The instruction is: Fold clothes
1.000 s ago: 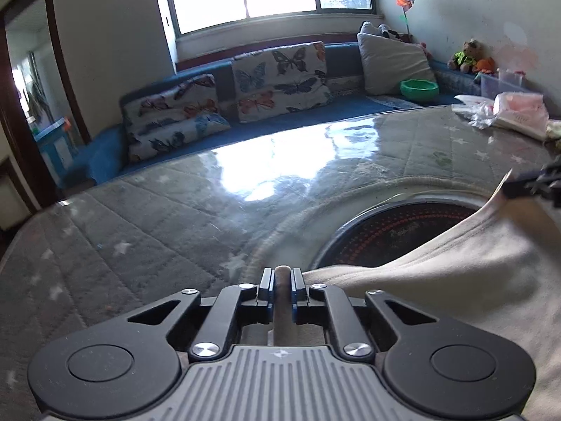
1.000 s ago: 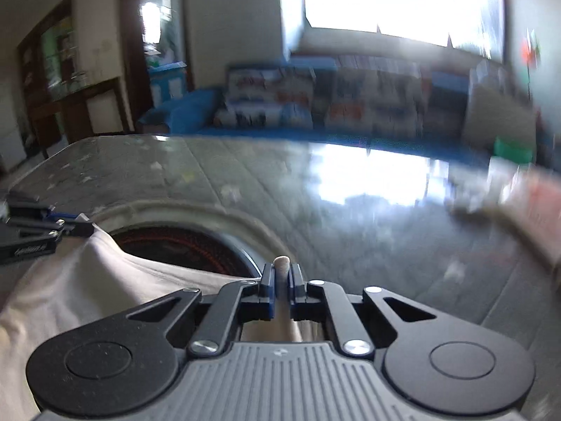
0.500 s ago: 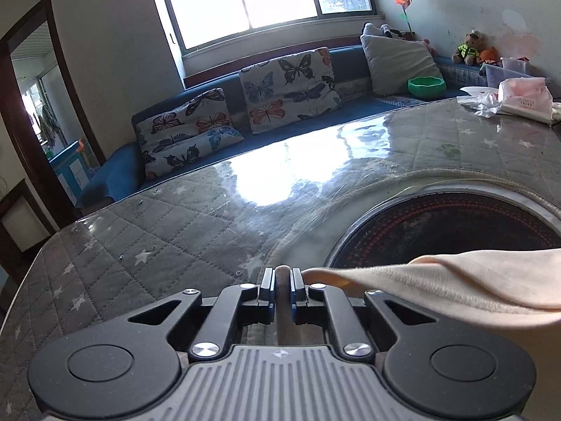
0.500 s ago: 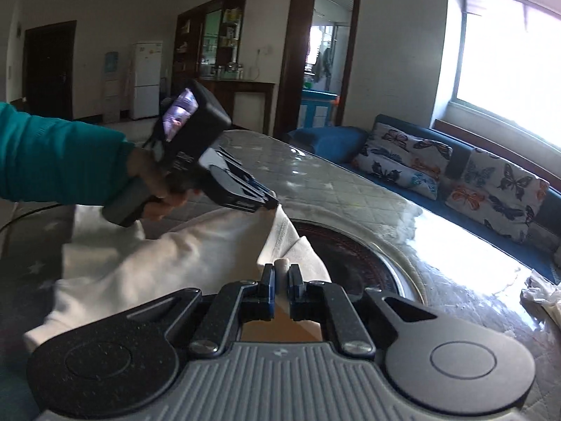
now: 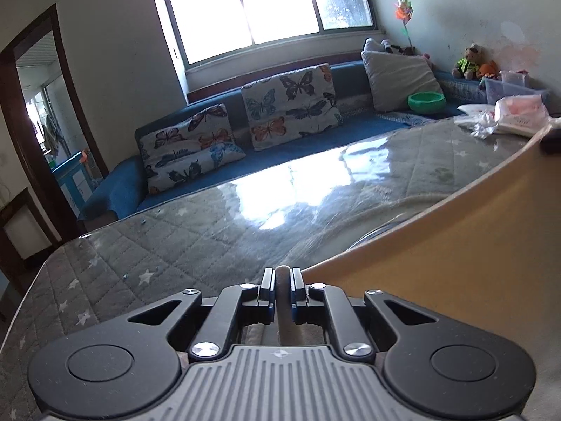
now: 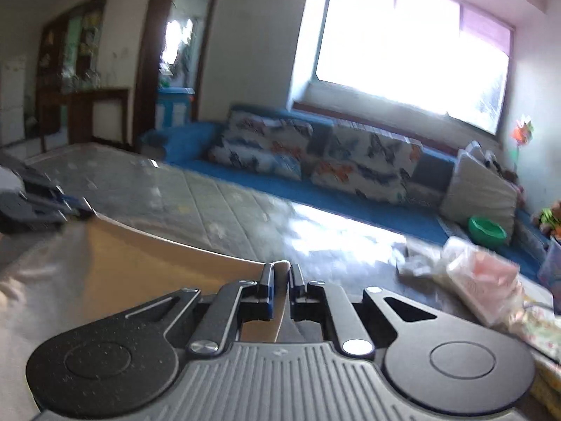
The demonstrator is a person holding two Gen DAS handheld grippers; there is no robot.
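The step in hand looks like the lift-and-spread that opens a fold: a cream garment is held up off the quilted grey table with its top edge pulled into a line between the two tools. The left gripper has its jaws nearly together with a pinch of the cloth's edge poking up between the pads, and from there the fabric rises to the right across the left wrist view toward the dark tip of the other tool at the frame's edge. The right gripper is likewise narrowed on a thin fold of the same cloth, and in its blurred view the garment runs leftward to the left tool, seen dimly at the far left. So each corner is clamped and the cloth hangs as a sheet between them, its lower part dropping out of view below both cameras; whether the hem touches the table cannot be told. Beyond lie a blue sofa with butterfly cushions, a green bowl and some plastic bags on the table's far right. The next move, by judgement, calls for keeping both pinches firm and the edge taut and level while the sheet is lowered flat onto the bare quilted surface, well clear of the bags, so that no wrinkle or twist is laid in before the first fold is made
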